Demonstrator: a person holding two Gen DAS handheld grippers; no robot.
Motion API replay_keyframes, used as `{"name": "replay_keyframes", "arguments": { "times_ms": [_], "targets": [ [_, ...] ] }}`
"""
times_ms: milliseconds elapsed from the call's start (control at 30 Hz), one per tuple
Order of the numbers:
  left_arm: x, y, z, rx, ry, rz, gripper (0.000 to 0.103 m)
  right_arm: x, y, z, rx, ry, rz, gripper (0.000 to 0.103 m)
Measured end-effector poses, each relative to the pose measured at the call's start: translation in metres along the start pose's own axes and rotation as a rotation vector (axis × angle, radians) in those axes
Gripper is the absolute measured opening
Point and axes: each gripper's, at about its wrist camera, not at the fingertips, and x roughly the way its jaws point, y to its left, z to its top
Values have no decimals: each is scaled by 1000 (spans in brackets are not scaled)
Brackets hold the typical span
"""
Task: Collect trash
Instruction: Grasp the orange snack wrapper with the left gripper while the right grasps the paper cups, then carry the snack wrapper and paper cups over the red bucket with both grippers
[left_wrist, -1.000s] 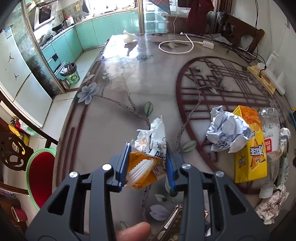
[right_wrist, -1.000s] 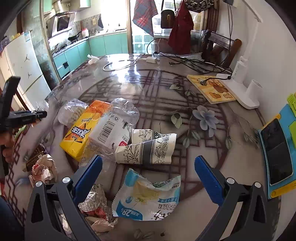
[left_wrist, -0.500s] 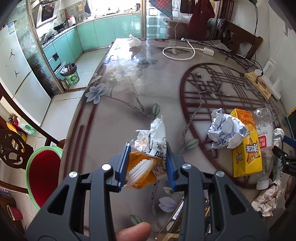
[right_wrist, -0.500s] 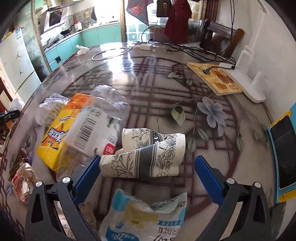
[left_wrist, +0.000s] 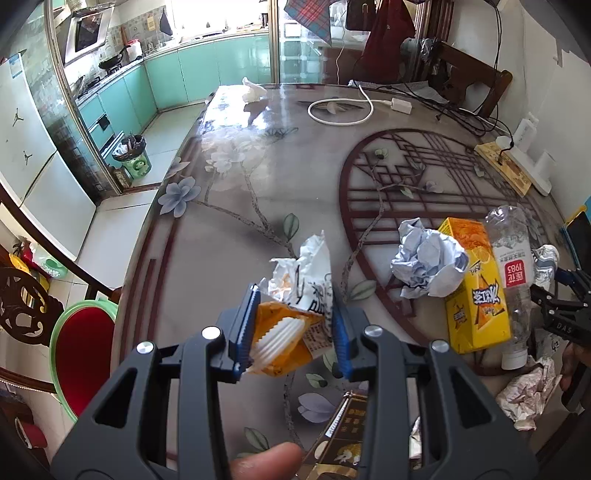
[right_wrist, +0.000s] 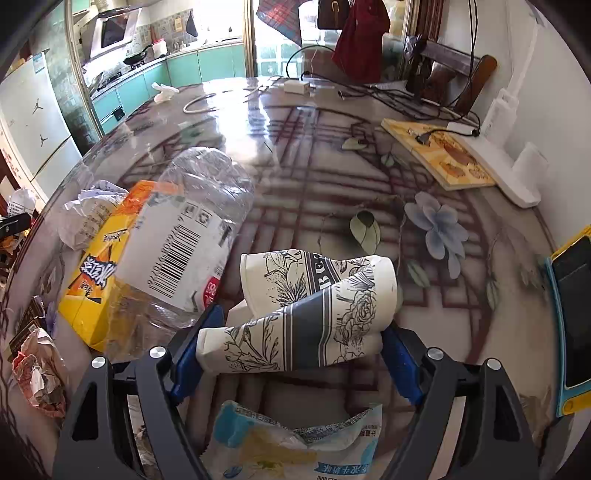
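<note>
Two pieces of trash in play. Crumpled orange-and-white snack wrapper (left_wrist: 295, 317) is pinched between the blue pads of the left gripper (left_wrist: 293, 332), held clear above the glass-topped floral table (left_wrist: 236, 206); its white torn end sticks up past the fingertips.

Flattened white paper cup with blue flower print (right_wrist: 295, 339) lies on its side on the table, crosswise between the blue pads of the right gripper (right_wrist: 291, 350). Those jaws have just been closing and the pads now sit at both cup ends, apparently touching; no squeeze visible. A second cup of the same print (right_wrist: 295, 275) lies just behind it, touching.

Just left of the cups: a crushed clear plastic bottle with barcode label (right_wrist: 184, 240) resting on a yellow-orange drink carton (right_wrist: 99, 269). A ball of crumpled white paper (left_wrist: 424, 262) leans against the carton's far side. A light-blue snack bag (right_wrist: 295, 443) lies under the right gripper, nearer the camera. Crumpled brownish wrapper (right_wrist: 35, 373) sits at the table edge, left of the carton.

A fingertip (left_wrist: 266, 459) shows below the left gripper.
</note>
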Motion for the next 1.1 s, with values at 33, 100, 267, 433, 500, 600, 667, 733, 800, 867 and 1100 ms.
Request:
{"name": "replay_keyframes", "arguments": {
  "times_ms": [33,100,267,433,500,600,667,733,800,867,1100],
  "targets": [
    [-3,0,0,1,-7,-2,35,-4,1,2,-3,-12,-8,79],
    [-7,0,0,-4,-18,-8,35,-15,4,4,-11,-48,-24,79],
    [-26,1,-1,-25,-54,-21,35,-45,14,8,-38,-125,-54,79],
    [-51,1,-8,-17,-111,-4,35,-76,30,6,-44,-206,-42,79],
    [-61,1,-12,-10,-131,5,35,-87,38,4,-43,-224,-22,79],
    [-78,6,-18,-18,-162,6,35,-103,55,-1,-56,-246,6,79],
    [-90,11,-21,-25,-186,12,35,-113,68,-3,-78,-263,28,79],
    [-104,20,-25,-42,-213,17,36,-124,81,-5,-93,-280,54,79],
    [-118,32,-29,-76,-239,15,36,-134,97,-5,-112,-294,77,79],
    [-130,45,-33,-112,-262,18,36,-142,111,-5,-121,-301,102,79],
    [-159,93,-54,-193,-312,93,36,-153,161,-1,-145,-301,192,79]
  ]
}}
